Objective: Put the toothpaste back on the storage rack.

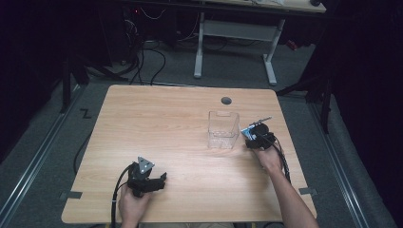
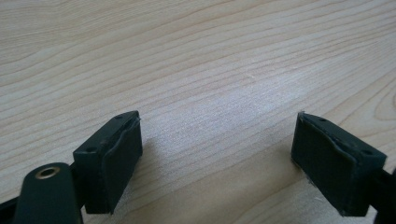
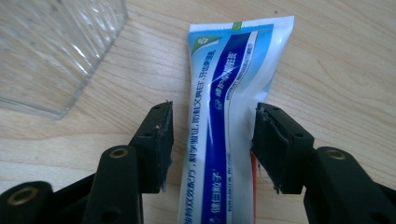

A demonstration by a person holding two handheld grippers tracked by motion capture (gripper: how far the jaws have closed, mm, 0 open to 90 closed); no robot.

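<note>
I read the high view from left to right. At lower left, my left claw (image 1: 151, 183) rests low over the surface (image 1: 157, 123). In the left gripper view its jaws stand wide apart with nothing but bare wood grain between them. It is well apart from everything else and plays no part at present.

Right of centre in the high view stands the clear box (image 1: 223, 129), upright and open at the top. I see nothing in it, though its clear walls make this hard to confirm.

Just beside the box, at centre right, is my right claw (image 1: 254, 133). In the right gripper view (image 3: 212, 144) its jaws are apart and straddle the tube (image 3: 233, 112), which lies flat on the surface with its crimped end toward the top of the frame. The left pad stands clear of the tube. Whether the right pad (image 3: 268, 147) touches the tube edge, I cannot tell. The box corner (image 3: 56, 51) fills the upper left of that frame, near the tube but apart from it.

Judged risks from this position:
- The tube is soft and flat. Jaws closing across its width may buckle it or let it slip out.
- The tube sits off centre between the pads. One pad would probably meet it first and push it sideways.
- The box is light and close. A careless swing could tip it.
</note>
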